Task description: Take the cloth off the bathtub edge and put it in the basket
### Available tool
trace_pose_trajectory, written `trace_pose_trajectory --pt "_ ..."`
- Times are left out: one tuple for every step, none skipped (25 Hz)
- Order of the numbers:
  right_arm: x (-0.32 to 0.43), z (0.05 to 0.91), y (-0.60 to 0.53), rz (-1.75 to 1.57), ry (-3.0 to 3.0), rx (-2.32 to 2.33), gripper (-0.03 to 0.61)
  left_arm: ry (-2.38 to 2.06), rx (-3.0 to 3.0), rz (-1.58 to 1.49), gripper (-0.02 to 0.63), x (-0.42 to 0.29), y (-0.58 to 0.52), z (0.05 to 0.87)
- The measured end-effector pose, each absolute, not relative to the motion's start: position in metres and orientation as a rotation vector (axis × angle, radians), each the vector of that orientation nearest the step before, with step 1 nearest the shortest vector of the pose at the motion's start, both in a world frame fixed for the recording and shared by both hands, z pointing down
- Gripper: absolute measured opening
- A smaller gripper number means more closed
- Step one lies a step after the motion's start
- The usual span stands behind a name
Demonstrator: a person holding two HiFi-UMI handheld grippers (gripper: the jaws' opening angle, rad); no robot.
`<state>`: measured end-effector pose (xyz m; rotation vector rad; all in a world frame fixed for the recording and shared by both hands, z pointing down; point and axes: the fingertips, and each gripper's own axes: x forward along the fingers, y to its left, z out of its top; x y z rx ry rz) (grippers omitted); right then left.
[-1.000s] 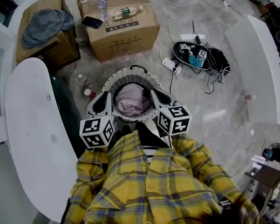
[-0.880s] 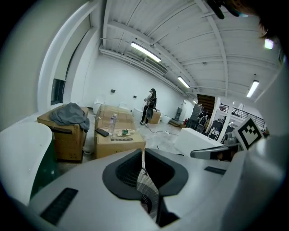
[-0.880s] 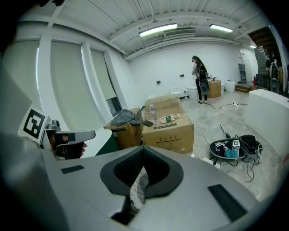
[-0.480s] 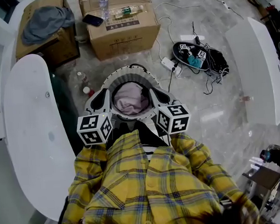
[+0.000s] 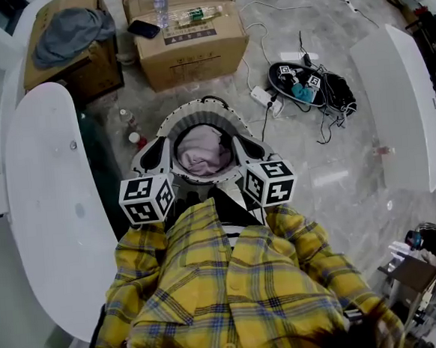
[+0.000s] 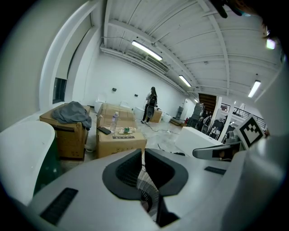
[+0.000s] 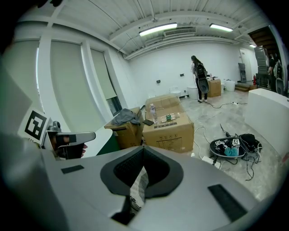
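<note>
My left tongs [image 5: 159, 145] and right tongs [image 5: 240, 141] hang side by side just above the near rim of the basket [image 5: 198, 112], both tipped downward, each with its marker cube close to my plaid shirt [image 5: 228, 296]. Both are clenched and grasp nothing: in the left gripper view the left tongs' [image 6: 142, 151] jaws meet at the tips, and in the right gripper view the right tongs' [image 7: 143, 149] jaws do the same, with only the basket's slatted wall showing through the slit behind each pair. Directly below and between the two tongs, the pale pink cloth [image 5: 201, 152] lies bunched inside the basket, touching neither tong. To the left of my left tongs runs the long white bathtub [image 5: 48, 205]; the stretch of its edge that I can see is bare. I judge the task to be essentially done, cloth off the tub and in the basket, with nothing left except drawing the tongs away. The basket stands on a pale, marbled floor [image 5: 347, 189]. Beyond it, ahead of the tongs, sit two cardboard boxes [image 5: 185, 44], the left one draped with a grey garment [image 5: 68, 35]. Ahead and to the right of my right tongs lie a power strip [image 5: 261, 97], loose cables and a dark bag [image 5: 312, 87]. Well off to the right stands a second white tub [image 5: 404, 102]. The gripper views show a large white hall with strip lights.
</note>
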<state>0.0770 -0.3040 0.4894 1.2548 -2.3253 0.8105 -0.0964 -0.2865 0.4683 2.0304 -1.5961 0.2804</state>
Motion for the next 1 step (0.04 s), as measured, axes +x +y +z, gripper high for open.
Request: trace_pose_trajectory --pt "0.0772 0.4898 -0.3040 0.809 -2.325 1.256 0.026 -1.597 2.029 0.282 0.034 -0.0965 -0.2862 0.4693"
